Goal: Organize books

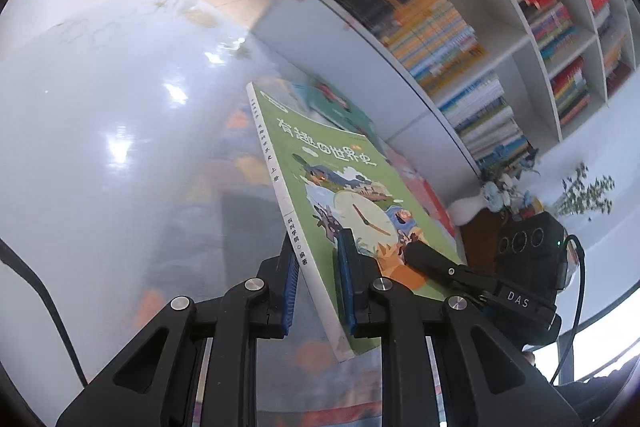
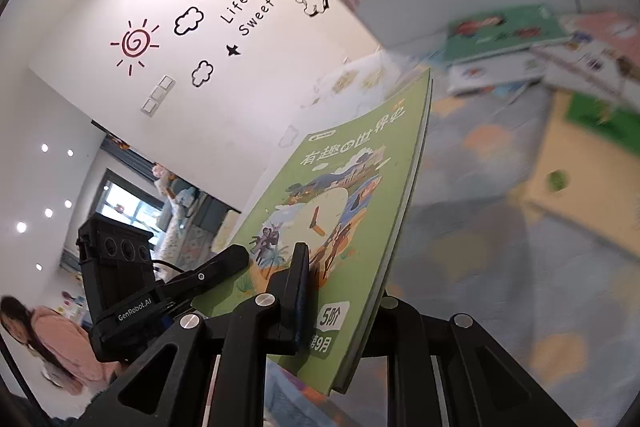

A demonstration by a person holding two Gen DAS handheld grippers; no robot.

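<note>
Green book (image 1: 340, 195), with a clock drawing on its cover, is held up off the patterned floor mat (image 2: 500, 227), gripped near its lower edge by both claws. Left claw (image 1: 320, 291) is closed on its spine side and right claw (image 2: 340, 291) on its open-page side. More books (image 2: 520, 39) lie on the mat before the white bookshelf (image 1: 500, 39).
</note>
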